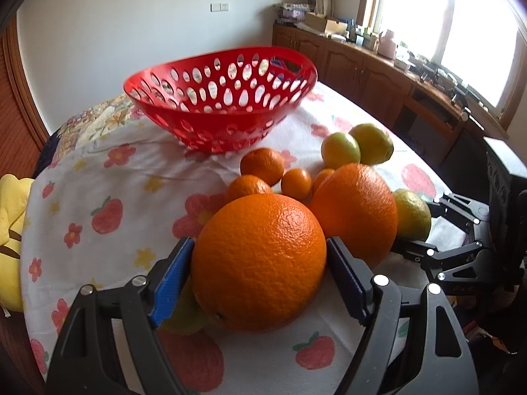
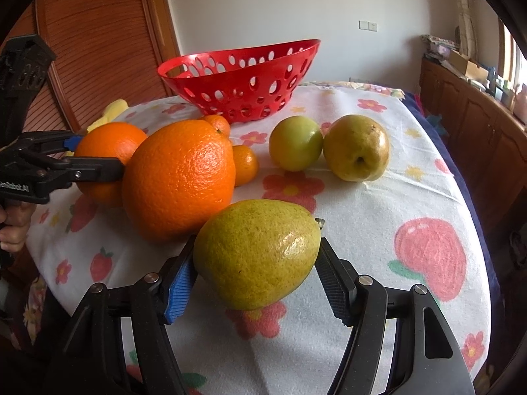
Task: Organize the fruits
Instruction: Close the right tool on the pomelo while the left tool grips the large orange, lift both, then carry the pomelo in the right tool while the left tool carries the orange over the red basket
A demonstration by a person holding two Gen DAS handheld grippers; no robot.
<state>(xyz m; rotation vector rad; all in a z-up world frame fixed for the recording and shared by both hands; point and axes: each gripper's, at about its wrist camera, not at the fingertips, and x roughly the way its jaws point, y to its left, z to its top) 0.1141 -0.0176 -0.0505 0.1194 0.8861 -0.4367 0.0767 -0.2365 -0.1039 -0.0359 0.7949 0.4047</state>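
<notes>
The red basket (image 1: pixel 220 98) sits at the back of the flowery cloth (image 1: pixel 108 171). The left gripper (image 1: pixel 260 271) squeezes a big orange (image 1: pixel 260 263). Only the right view shows the right gripper (image 2: pixel 255 271) pinching a green pear (image 2: pixel 255 251).

White wall (image 1: pixel 131 33) carries a socket plate (image 1: pixel 220 7). Right of it, wooden cabinets (image 1: pixel 355 69) stand beneath a bright window (image 1: pixel 461 33). Left, a slatted wooden door (image 2: pixel 95 49).

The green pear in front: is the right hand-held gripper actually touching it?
Touching. The right wrist view shows the right hand-held gripper with both pads pressed against the pear.
</notes>
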